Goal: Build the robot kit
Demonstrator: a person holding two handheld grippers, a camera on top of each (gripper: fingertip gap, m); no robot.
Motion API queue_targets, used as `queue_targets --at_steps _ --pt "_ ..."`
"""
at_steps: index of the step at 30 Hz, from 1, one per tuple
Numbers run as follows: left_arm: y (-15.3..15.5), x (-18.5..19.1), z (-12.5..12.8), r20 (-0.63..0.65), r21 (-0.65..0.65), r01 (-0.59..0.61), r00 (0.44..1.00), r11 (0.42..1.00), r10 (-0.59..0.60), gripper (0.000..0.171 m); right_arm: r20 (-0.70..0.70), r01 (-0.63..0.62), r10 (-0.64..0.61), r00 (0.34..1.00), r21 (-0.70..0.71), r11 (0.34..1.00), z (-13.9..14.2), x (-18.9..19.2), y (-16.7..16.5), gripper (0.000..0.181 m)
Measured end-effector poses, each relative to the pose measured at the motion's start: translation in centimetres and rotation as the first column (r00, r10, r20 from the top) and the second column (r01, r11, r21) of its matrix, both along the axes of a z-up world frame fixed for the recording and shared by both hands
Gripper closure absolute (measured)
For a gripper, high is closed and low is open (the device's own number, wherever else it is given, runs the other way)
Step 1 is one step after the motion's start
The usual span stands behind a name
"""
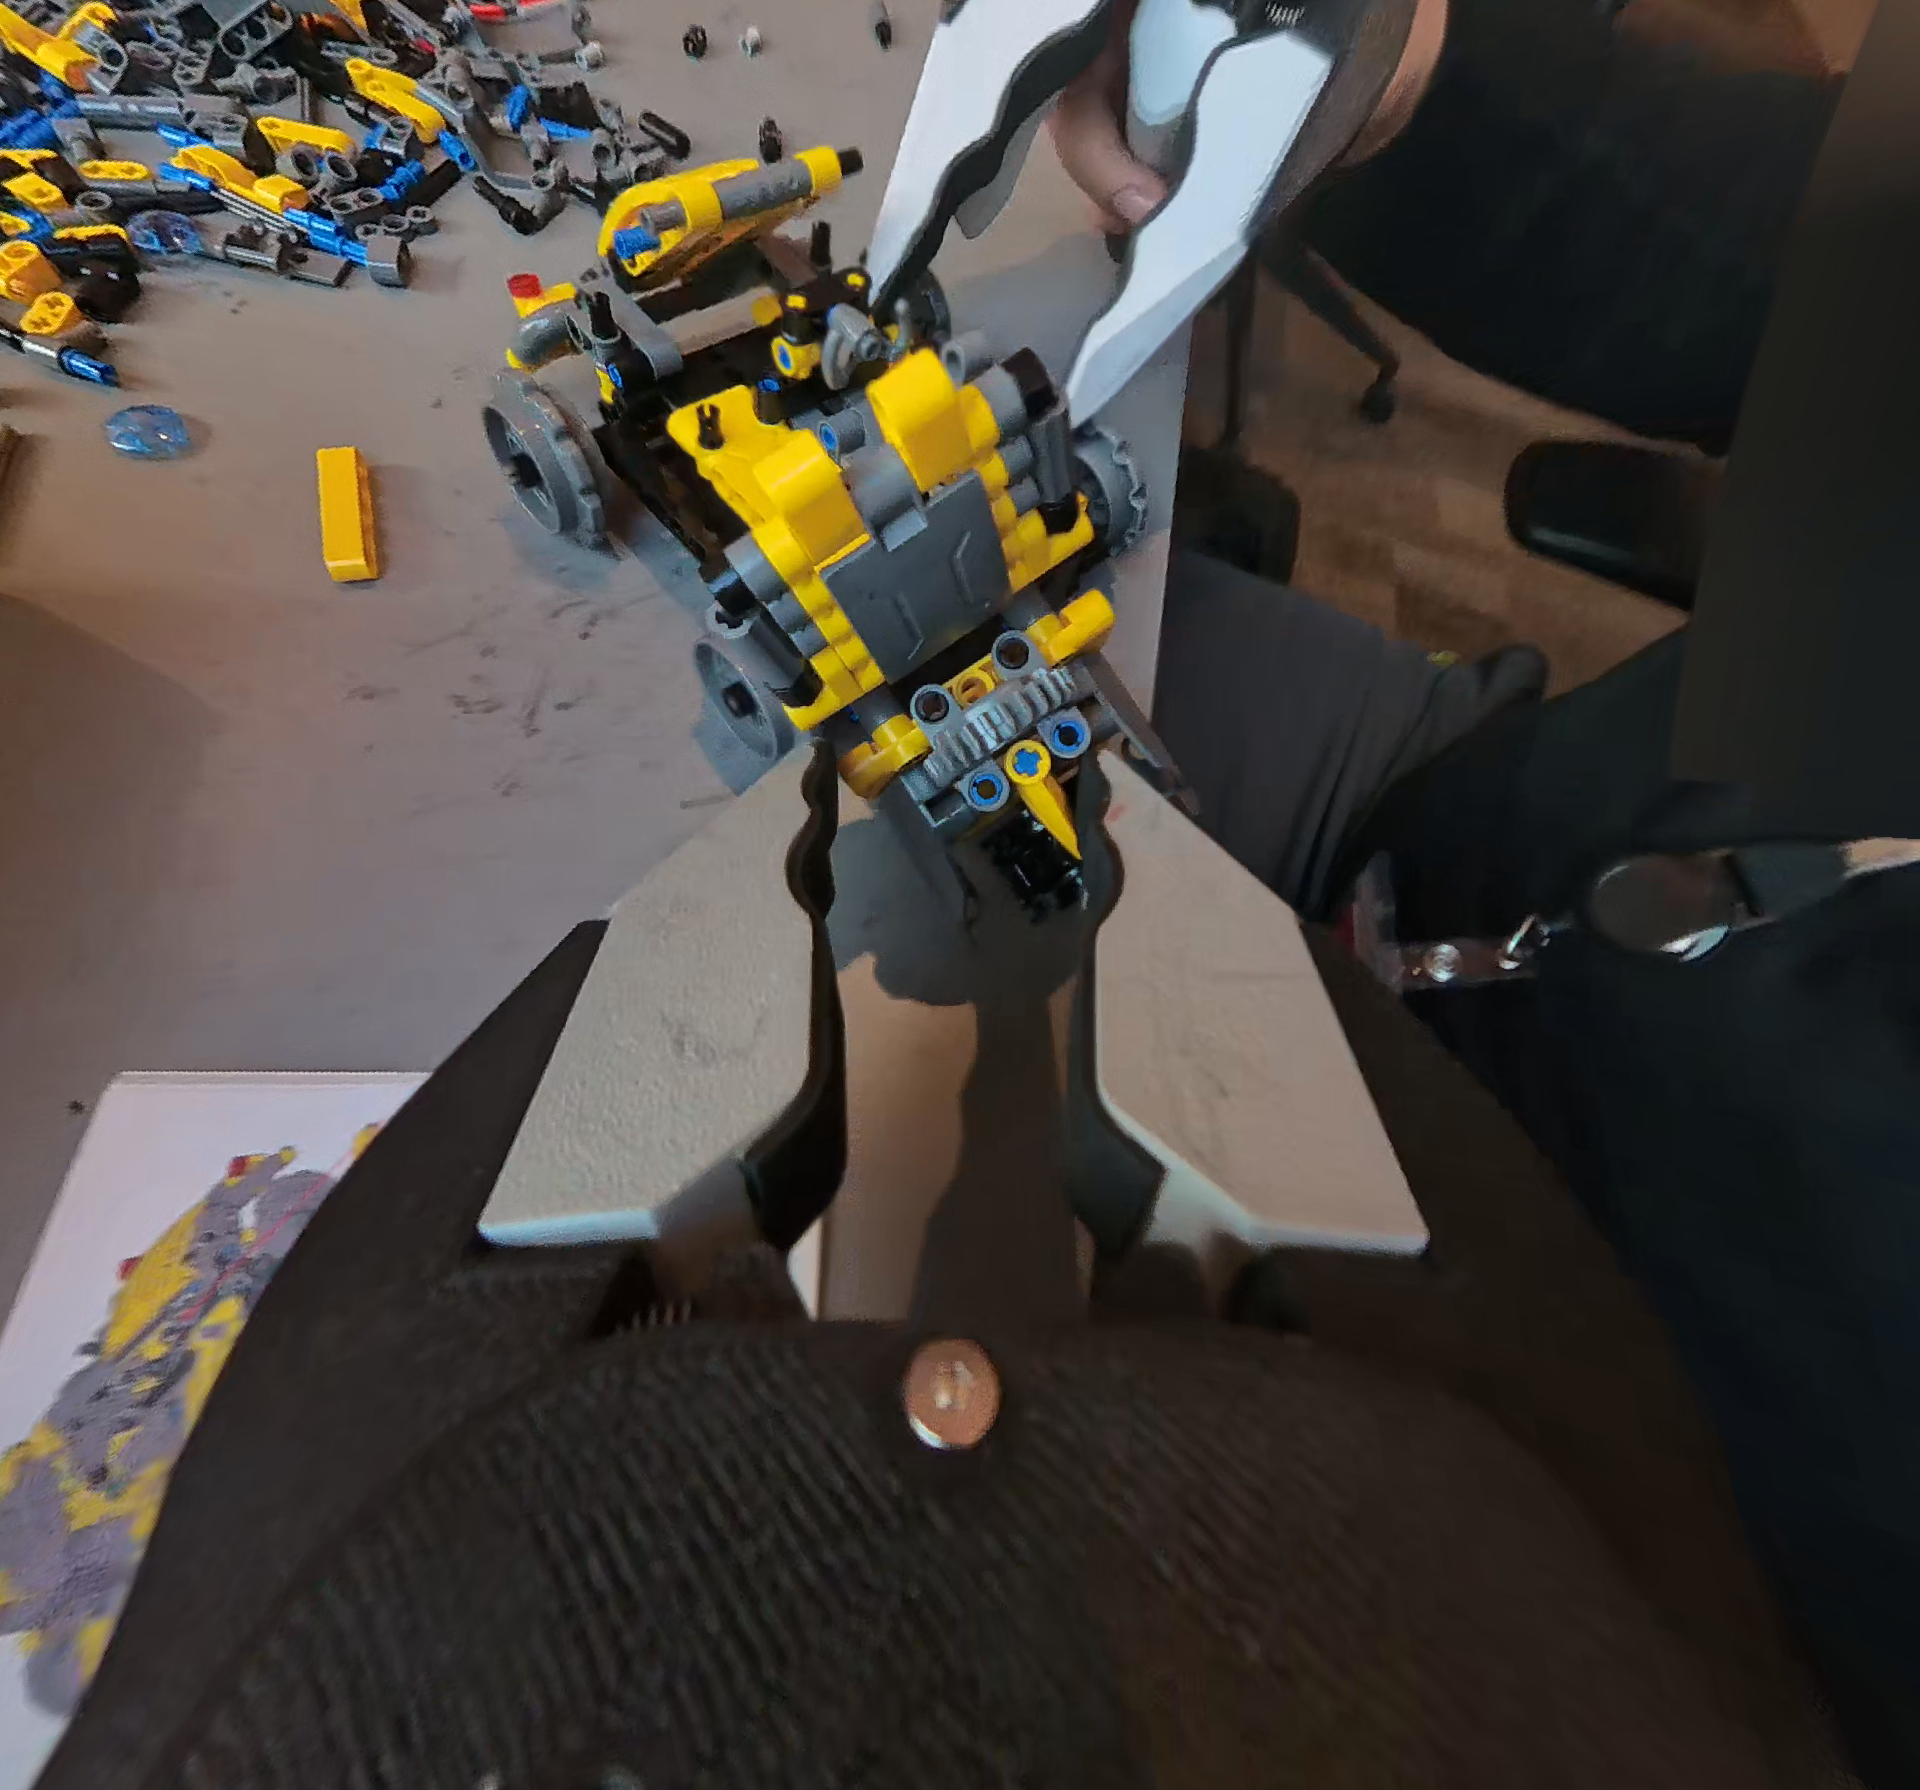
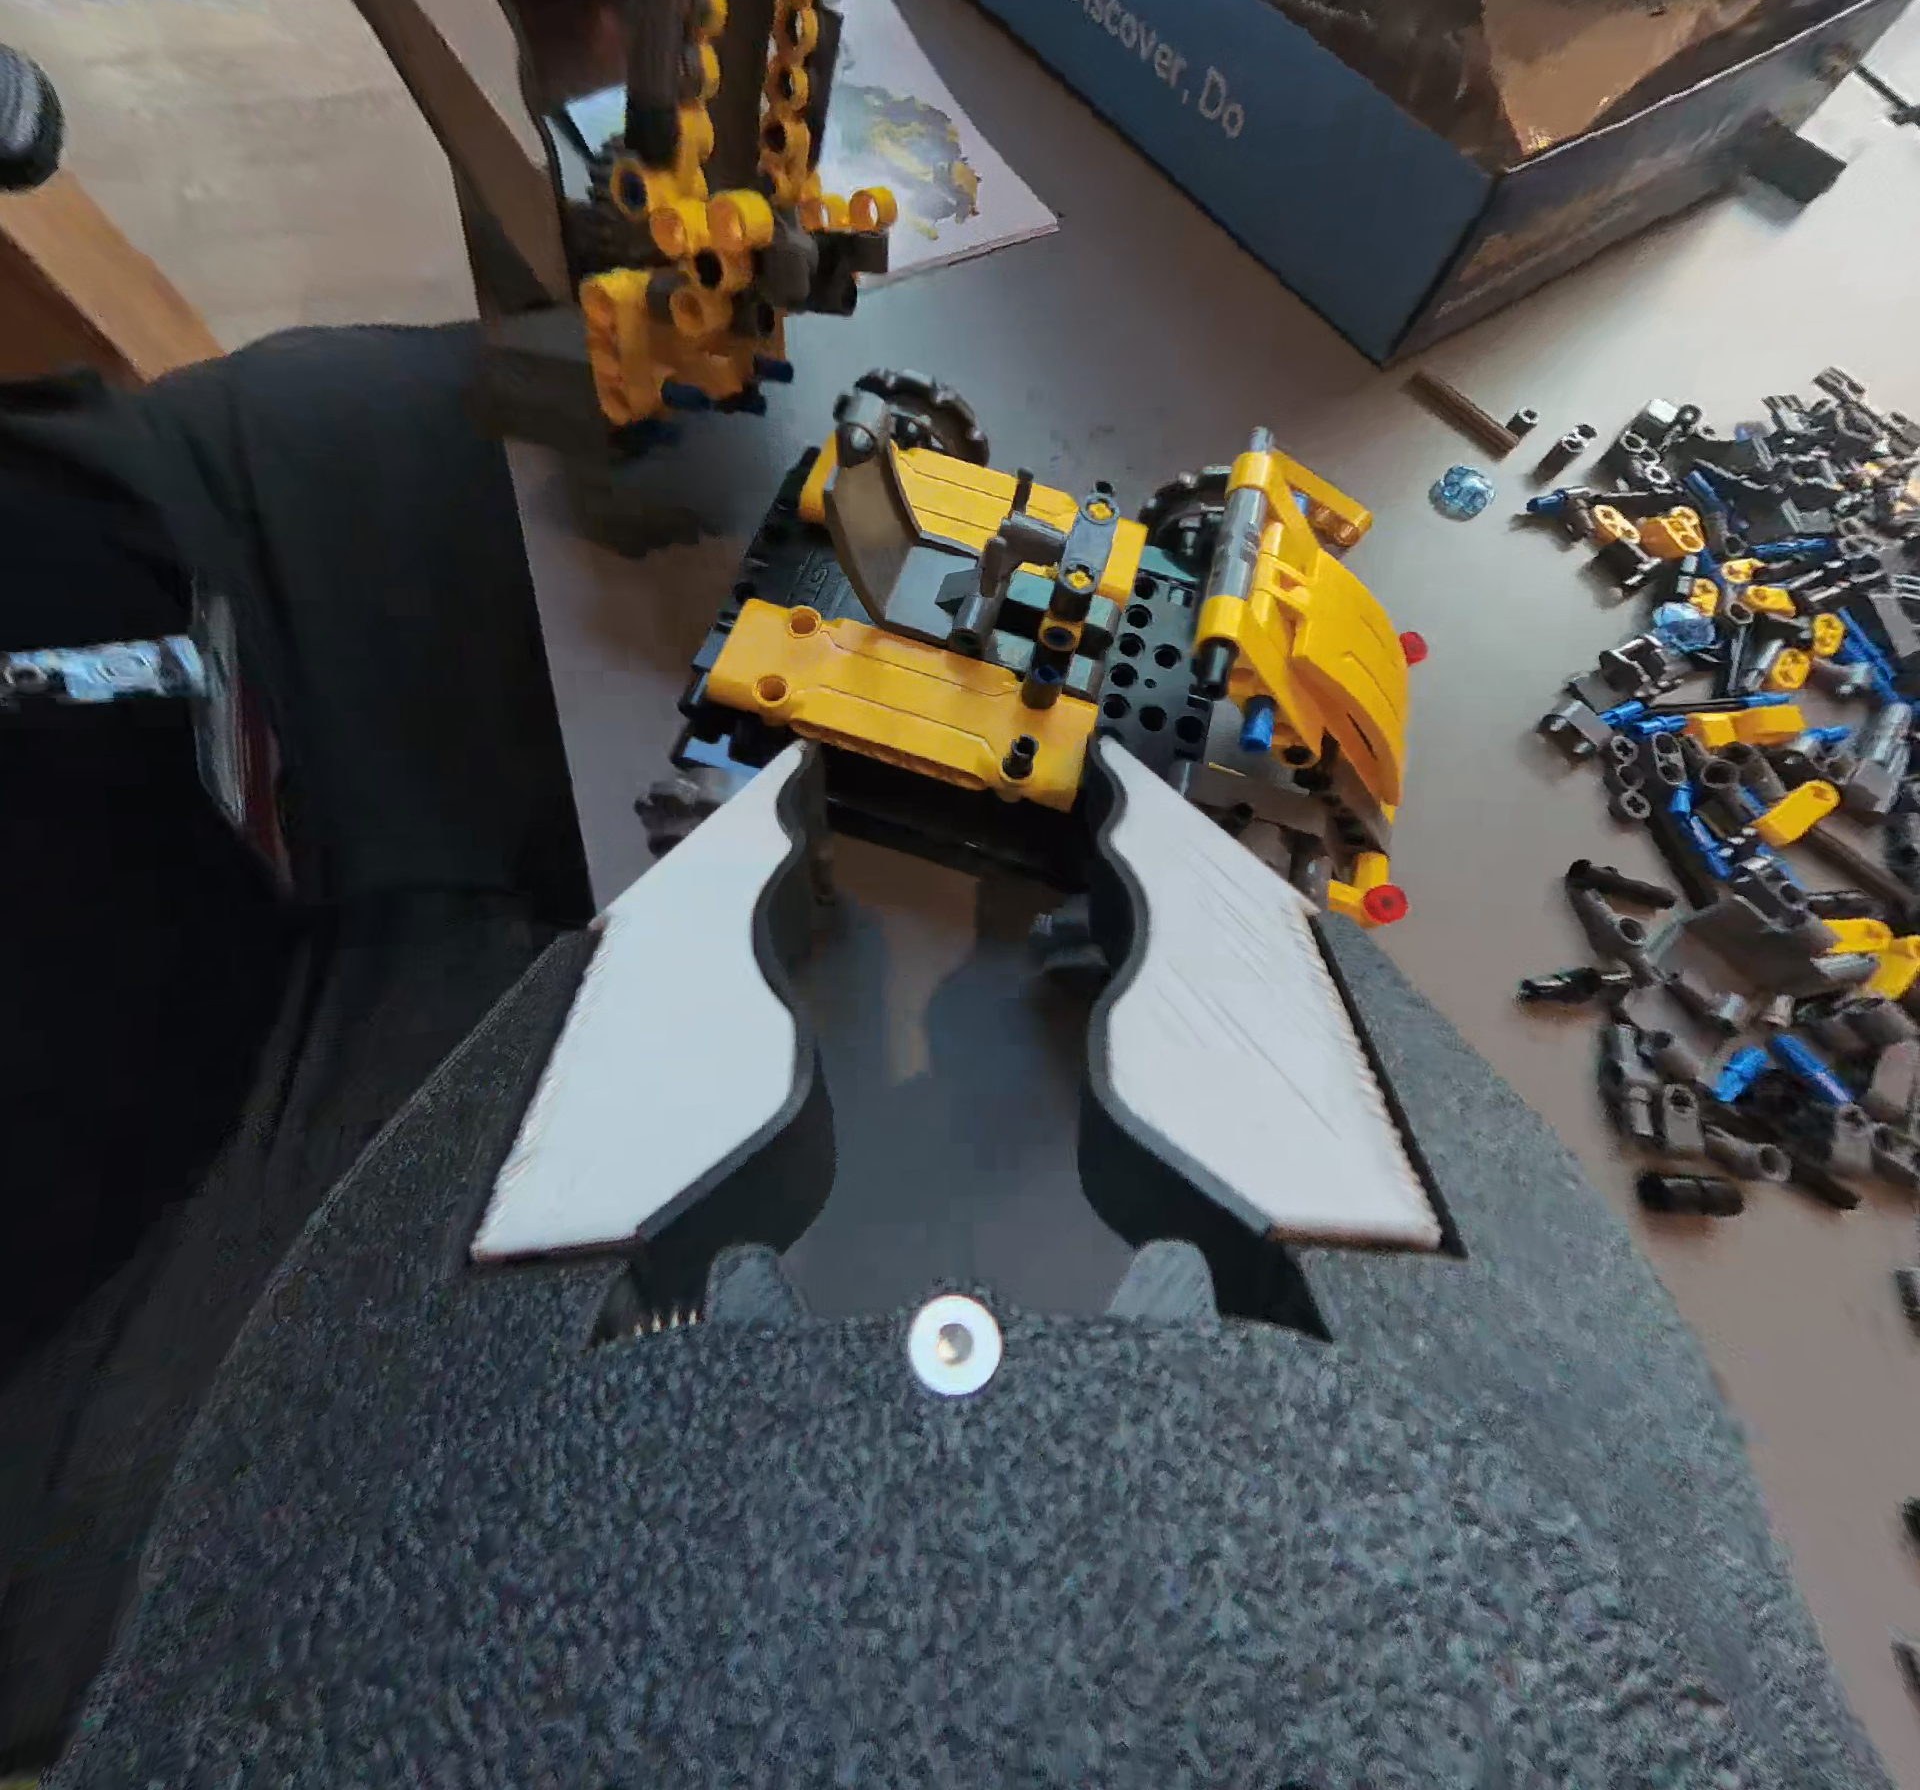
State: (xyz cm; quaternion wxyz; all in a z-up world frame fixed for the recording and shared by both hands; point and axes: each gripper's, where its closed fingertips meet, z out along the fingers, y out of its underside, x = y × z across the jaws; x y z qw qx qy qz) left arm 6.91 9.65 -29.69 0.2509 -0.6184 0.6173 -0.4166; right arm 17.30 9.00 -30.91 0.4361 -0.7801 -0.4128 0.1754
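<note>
Here, on a scuffed beige table [image 1: 312, 753], left gripper [image 1: 951, 805] pinches a brick assembly [image 1: 997, 732]; right gripper [image 2: 953, 753] gapes.

Office: desk [image 1: 312, 701], swivel chair [image 1: 1340, 327], carpet [image 1: 1455, 535].

A dark blue box [image 2: 1299, 151] on the table bears a line of pale printed lettering.
</note>
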Motion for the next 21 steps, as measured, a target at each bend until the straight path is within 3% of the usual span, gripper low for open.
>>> queue_targets --at_steps 4,10,12,14,17,21 --pt "-1.8 1.0 0.9 0.051 -0.013 0.006 0.999 1.000 -0.005 0.128 0.028 0.037 -0.038 0.999 0.005 0.999 0.9 1.2 -0.4 0.120" --pt "-1.4 1.3 -0.3 -0.013 0.009 -0.104 0.995 0.995 0.104 0.128 -0.142 0.164 -0.154 0.978 0.062 0.985 2.7 -0.1 -3.4 0.118" --pt "-1.9 1.5 0.0 0.002 0.009 -0.114 0.993 0.993 0.114 0.128 -0.232 0.187 -0.168 0.958 0.063 0.980 3.4 -1.5 -4.7 0.126" --pt "-2.6 2.1 0.2 0.014 0.029 -0.108 0.994 0.994 0.107 0.128 -0.300 0.213 -0.184 0.936 0.066 0.975 3.8 -2.9 -5.5 0.152" --pt "-3.0 2.8 -0.4 -0.023 0.134 -0.098 0.994 0.986 0.102 0.128 -0.345 0.252 -0.214 0.914 0.071 0.965 3.9 -4.6 -5.6 0.152" --pt "-3.8 3.5 -0.8 -0.046 0.171 -0.082 0.995 0.982 0.091 0.128 -0.275 0.289 -0.253 0.927 0.097 0.952 2.5 -5.1 -4.9 0.158"
